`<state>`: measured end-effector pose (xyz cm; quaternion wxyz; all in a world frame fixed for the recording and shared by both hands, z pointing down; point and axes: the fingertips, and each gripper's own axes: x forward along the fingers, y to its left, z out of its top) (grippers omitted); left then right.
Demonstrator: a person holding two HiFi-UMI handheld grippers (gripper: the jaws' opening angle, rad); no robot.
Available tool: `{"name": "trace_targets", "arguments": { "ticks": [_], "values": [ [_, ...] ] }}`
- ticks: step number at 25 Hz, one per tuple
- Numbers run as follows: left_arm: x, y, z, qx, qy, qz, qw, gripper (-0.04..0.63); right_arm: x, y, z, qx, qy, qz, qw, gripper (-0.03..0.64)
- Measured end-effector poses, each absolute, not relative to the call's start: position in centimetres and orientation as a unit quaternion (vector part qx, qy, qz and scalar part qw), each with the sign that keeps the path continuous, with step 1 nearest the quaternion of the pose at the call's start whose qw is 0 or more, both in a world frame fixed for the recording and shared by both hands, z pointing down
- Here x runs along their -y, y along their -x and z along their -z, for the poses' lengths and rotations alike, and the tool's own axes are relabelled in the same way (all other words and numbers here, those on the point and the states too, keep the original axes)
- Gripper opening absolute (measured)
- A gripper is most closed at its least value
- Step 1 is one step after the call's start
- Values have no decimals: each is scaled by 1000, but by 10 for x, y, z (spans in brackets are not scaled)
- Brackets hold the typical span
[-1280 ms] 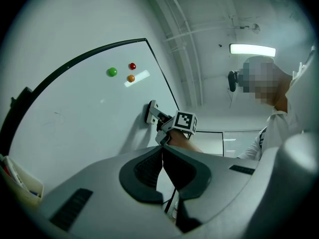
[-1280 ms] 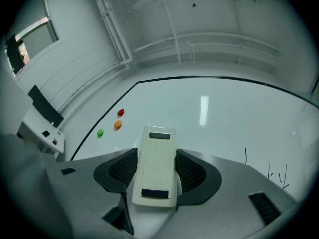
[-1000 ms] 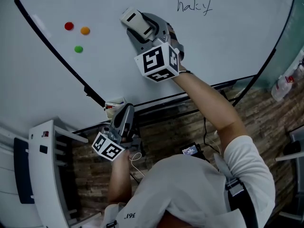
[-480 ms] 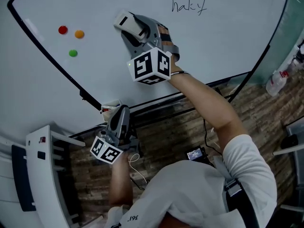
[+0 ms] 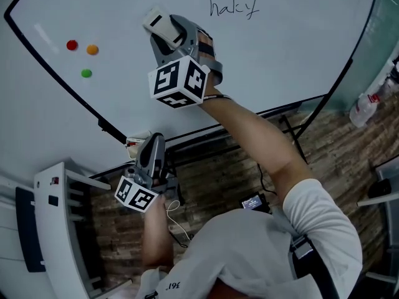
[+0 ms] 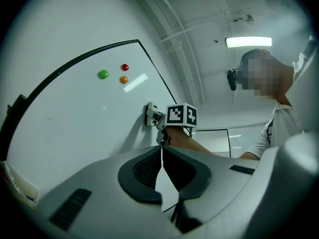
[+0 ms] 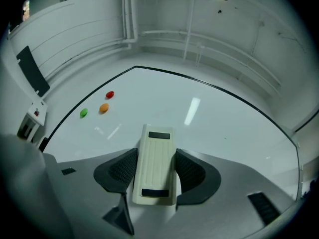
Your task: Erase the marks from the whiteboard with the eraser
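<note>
The whiteboard bears a handwritten word near its top edge. My right gripper is shut on the cream eraser, which sits against the board below and left of the word. In the right gripper view the eraser lies lengthwise between the black pads of my right gripper. My left gripper hangs low by the board's tray, shut and empty. In the left gripper view my left gripper has its jaws pressed together, and the eraser shows at the board.
Red, orange and green magnets stick to the board left of the eraser. A small box sits on the tray ledge. A white frame stands at lower left, and a bottle is at the right.
The whole head view has slid left. The right gripper with the eraser has turned a little and stays on about the same patch of board. The left gripper keeps its place.
</note>
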<state>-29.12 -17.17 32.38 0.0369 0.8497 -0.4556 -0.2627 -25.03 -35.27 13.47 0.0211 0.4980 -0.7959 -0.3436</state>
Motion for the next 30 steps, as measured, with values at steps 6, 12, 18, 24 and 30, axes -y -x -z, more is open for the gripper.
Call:
{"name": "trace_targets", "arguments": {
  "ticks": [6, 12, 18, 24, 30],
  "values": [
    [178, 268, -317, 453, -853, 258, 32, 8, 360, 223, -126, 794, -510, 330, 17, 259],
    [187, 243, -313, 445, -859, 251, 32, 8, 370, 188, -117, 790, -525, 317, 13, 259],
    [198, 213, -307, 429, -869, 244, 32, 8, 382, 145, -112, 784, -543, 301, 8, 259],
    [207, 184, -306, 415, -878, 236, 35, 8, 397, 99, -113, 776, -560, 289, -1, 258],
    [218, 160, -307, 401, -886, 229, 39, 8, 412, 46, -118, 765, -582, 277, 0, 258]
  ]
}}
